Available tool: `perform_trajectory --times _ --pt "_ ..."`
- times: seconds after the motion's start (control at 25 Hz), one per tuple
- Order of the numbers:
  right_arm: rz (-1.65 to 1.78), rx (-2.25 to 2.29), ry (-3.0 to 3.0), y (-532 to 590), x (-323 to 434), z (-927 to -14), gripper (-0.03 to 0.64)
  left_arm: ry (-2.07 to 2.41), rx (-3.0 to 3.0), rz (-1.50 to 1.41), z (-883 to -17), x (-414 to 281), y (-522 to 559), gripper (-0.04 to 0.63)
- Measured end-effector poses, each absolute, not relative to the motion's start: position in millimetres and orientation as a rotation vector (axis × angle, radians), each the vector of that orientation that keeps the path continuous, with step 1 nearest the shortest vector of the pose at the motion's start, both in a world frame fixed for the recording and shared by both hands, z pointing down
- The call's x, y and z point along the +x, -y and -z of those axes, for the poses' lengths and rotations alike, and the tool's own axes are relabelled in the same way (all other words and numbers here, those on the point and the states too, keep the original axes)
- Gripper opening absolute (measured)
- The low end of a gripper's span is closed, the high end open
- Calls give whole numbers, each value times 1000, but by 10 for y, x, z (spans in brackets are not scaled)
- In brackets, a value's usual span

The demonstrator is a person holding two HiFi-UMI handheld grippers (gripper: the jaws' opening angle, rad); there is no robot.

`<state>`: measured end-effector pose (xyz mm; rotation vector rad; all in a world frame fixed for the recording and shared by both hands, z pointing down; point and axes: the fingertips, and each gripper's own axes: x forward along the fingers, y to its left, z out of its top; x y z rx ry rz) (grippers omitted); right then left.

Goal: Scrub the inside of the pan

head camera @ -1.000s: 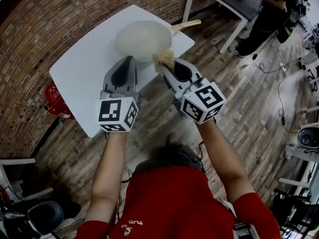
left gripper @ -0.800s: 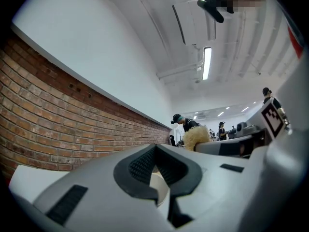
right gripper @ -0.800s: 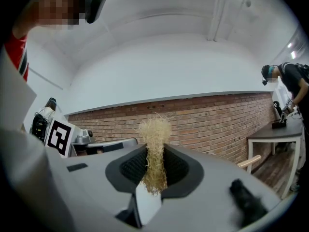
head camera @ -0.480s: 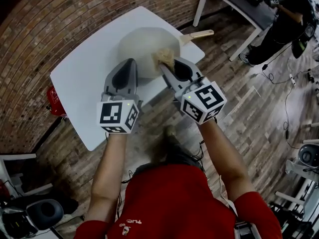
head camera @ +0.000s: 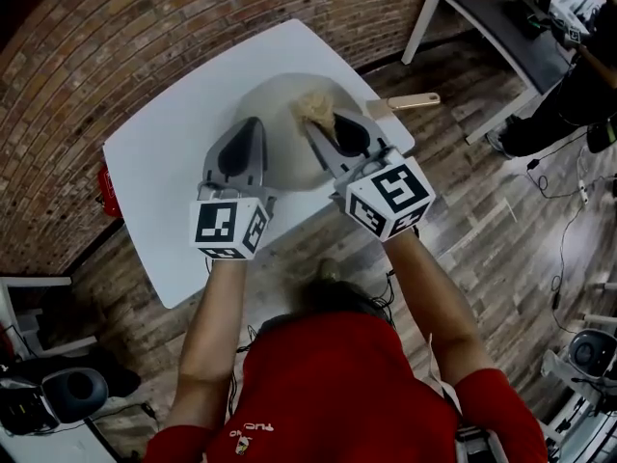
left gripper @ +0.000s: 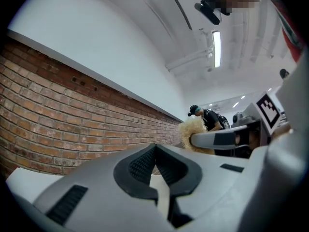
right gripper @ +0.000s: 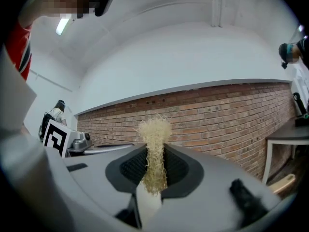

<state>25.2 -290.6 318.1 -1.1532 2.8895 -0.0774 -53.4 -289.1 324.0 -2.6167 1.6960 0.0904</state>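
Now, my left hand-held gripper (head camera: 253, 129) hangs at the left edge of the pan (head camera: 285, 145), jaws together on nothing. The pan sits on the white surface (head camera: 164, 172). My right hand-held gripper (head camera: 319, 123) is clamped on a straw-coloured fibre scrubber (head camera: 315, 107) over the bowl. I'd lower it until the fibres press flat, then sweep in circles.
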Motion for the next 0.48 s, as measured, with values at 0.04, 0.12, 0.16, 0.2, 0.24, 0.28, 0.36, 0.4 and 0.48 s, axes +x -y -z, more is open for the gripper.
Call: perform_trajectory --times 0.04,0.12,0.16,0.2,0.24,0.28,0.36,0.4,0.48 --pt "83 -1140 -2894 2983 252 -3183 86 -1709 -2606 -85 -3251 -529 2955 14" --pt "93 -1113 -2909 3121 243 -3193 86 -1737 -2585 -69 -3276 -523 3073 14" --pt "97 -1098 -2919 3182 233 -3200 86 -1751 -2576 -61 -3286 -522 3127 14" --pt "102 -1085 -2930 3242 221 -3210 86 -1765 -2567 -55 -3291 -523 3178 14" --pt "107 -1074 -2942 3305 205 -3224 86 -1778 -2558 -51 -3293 -527 3229 14" --pt "114 -1065 -2954 3368 184 -3245 86 -1788 -2549 -47 -3295 -534 3277 14" --pt "140 -1052 -2978 3468 121 -3311 86 -1809 -2535 -34 -3321 -569 3349 14" --pt "153 -1046 -2991 3505 82 -3353 86 -1819 -2530 -26 -3342 -592 3377 14" --pt "168 -1039 -3020 3578 1 -3427 86 -1830 -2526 -14 -3379 -641 3439 14"
